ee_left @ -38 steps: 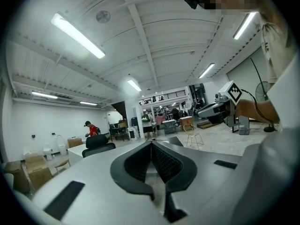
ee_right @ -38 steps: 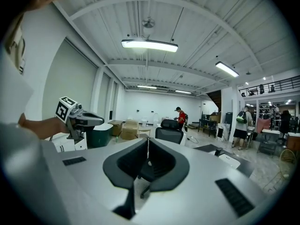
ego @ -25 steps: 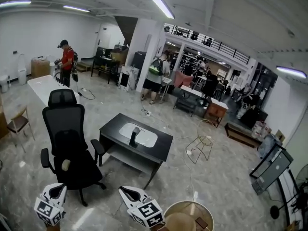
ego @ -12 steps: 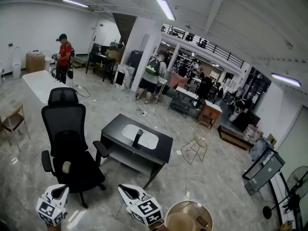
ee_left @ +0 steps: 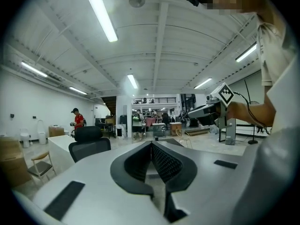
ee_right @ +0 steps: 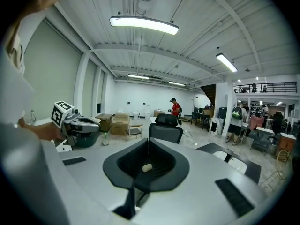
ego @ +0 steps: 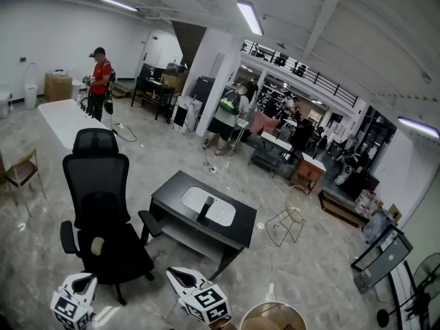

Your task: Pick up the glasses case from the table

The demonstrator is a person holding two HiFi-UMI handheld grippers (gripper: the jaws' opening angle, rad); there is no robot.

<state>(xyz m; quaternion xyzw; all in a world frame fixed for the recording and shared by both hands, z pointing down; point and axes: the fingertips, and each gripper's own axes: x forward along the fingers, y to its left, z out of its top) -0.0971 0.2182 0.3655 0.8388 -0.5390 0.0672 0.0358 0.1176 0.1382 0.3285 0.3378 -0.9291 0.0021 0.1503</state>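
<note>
The left tool (ego: 84,280) and right tool (ego: 177,275) are both pinched fully narrow, holding nothing. Well ahead of them, the dark glasses case (ego: 205,208) lies on a white mat (ego: 223,215) on the black counter (ego: 168,196).

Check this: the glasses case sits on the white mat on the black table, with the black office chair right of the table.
One thing is wrong: the head view shows the black office chair left of the black table, not right. The glasses case does sit on the white mat.
</note>
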